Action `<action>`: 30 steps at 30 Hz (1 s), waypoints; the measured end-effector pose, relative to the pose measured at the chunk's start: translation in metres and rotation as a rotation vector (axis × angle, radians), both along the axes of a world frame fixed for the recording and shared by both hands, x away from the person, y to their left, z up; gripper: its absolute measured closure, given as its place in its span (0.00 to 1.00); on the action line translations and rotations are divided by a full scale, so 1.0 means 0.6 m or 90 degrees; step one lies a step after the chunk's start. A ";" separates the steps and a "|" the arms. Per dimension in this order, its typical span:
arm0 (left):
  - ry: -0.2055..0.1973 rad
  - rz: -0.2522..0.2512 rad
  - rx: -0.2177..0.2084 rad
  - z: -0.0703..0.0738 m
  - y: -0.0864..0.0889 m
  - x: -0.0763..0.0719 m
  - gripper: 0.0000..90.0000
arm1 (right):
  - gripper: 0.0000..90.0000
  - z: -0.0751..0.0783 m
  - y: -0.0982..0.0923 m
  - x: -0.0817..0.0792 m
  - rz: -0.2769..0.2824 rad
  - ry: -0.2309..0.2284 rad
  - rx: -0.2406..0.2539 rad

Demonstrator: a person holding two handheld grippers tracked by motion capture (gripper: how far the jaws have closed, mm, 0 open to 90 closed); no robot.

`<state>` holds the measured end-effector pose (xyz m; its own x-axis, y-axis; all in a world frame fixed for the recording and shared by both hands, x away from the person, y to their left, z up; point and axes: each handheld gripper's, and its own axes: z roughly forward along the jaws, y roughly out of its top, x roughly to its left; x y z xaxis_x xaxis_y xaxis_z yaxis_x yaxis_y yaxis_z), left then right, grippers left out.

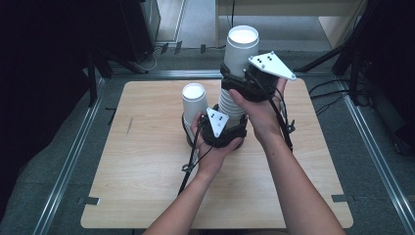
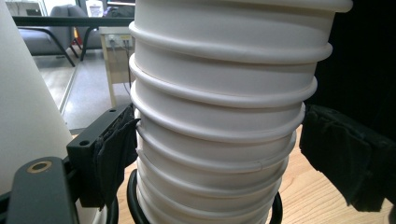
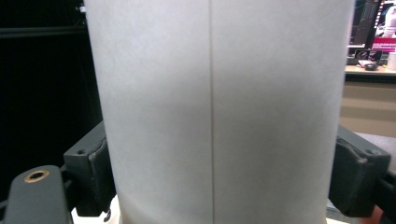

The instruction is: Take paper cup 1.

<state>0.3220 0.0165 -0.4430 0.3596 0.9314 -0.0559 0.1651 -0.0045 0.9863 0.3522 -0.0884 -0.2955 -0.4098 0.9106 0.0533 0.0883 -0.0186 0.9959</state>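
A tall stack of white paper cups [image 1: 234, 93] stands upright near the middle of the wooden table [image 1: 147, 186], a little toward its far edge, with the top cup [image 1: 242, 49] rising above the ringed rims below it. The right gripper [image 1: 240, 81] is clenched on that top cup, both pads pressed against its smooth wall, while the left gripper [image 1: 230, 128] straddles the stack low down, one pad touching the rims and the other standing clear, so it is not clamped. A single upturned cup [image 1: 194, 104] stands just beside the stack on its left.
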 end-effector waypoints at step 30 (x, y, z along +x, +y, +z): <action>0.003 0.003 0.007 -0.001 -0.001 -0.001 0.13 | 0.20 0.057 -0.006 -0.027 -0.020 -0.049 0.038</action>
<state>0.3212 0.0158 -0.4437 0.3550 0.9336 -0.0478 0.1703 -0.0143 0.9853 0.3362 -0.0921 -0.2614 -0.3866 0.9191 0.0765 0.0095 -0.0790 0.9968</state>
